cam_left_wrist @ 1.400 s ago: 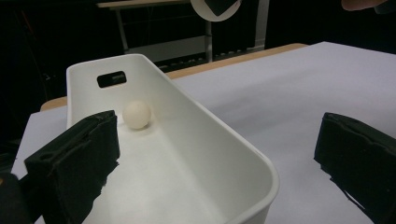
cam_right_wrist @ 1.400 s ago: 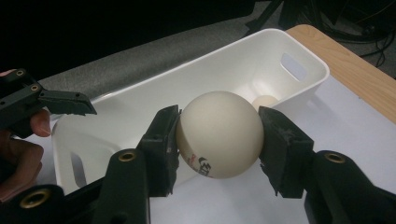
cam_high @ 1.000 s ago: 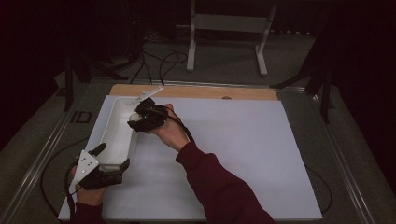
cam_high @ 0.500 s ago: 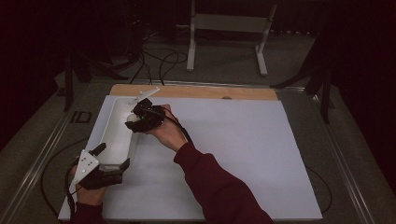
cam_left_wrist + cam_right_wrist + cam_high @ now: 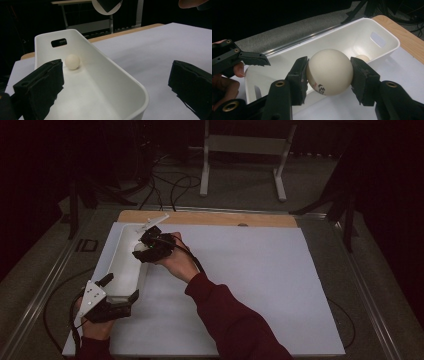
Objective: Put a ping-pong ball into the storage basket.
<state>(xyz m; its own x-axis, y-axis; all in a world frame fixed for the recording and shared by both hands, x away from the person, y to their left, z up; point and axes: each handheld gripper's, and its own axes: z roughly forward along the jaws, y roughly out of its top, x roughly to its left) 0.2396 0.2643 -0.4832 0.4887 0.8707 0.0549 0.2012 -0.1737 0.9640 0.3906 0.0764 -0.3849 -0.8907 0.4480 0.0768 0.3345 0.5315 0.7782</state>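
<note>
R gripper (image 5: 329, 75) clamping white ball (image 5: 329, 72) across middle, over bin (image 5: 352, 37) | ball seeming light, rigid, slick: pinching at widest point advisable | L gripper (image 5: 117, 82) gaping wide, straddling bin end

A bin (image 5: 125, 270) lies lengthwise along the left side of the bench (image 5: 260, 285). One ball (image 5: 72, 61) rests inside it near the far end. A second ball (image 5: 329, 71) sits between the right claw (image 5: 329, 75) pads above the bin's far half. The left claw (image 5: 112, 87) straddles the bin's near right wall.

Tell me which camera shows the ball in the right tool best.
The right gripper view: the held ball sits large between the right tool pads, print visible. The high view shows a pale speck; the left gripper view shows its underside at the top edge.
</note>
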